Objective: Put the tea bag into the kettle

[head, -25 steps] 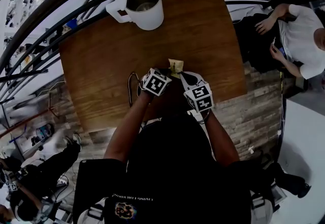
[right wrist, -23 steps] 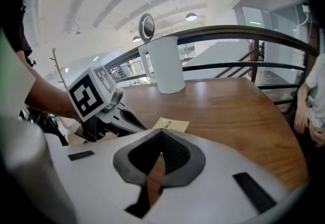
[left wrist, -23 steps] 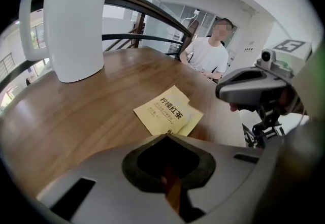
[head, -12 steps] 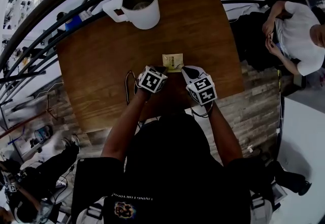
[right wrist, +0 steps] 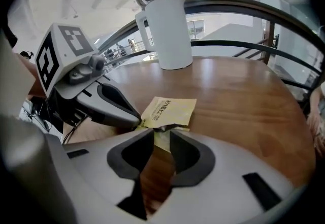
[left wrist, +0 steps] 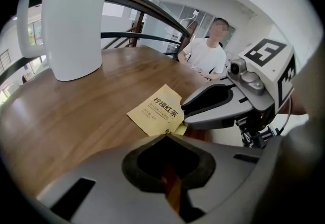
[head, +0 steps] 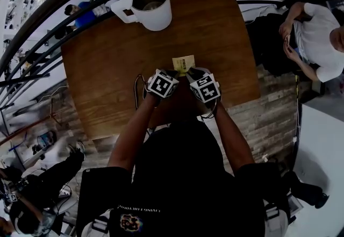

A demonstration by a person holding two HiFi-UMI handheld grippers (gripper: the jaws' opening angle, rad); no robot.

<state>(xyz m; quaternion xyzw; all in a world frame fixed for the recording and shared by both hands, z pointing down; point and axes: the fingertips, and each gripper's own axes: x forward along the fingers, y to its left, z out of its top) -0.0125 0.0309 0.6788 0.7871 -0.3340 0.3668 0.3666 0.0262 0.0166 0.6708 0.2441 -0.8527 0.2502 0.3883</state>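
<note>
While kettle (head: pixel 152 5) stands lid-up | left gripper (head: pixel 177 73) pinches tea bag packet (head: pixel 184 63) | right gripper (head: pixel 189 73) just opened round it

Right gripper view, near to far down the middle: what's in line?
right gripper, jaws just opened → tea bag packet, its torn near edge between those jaws → kettle → railing
</note>
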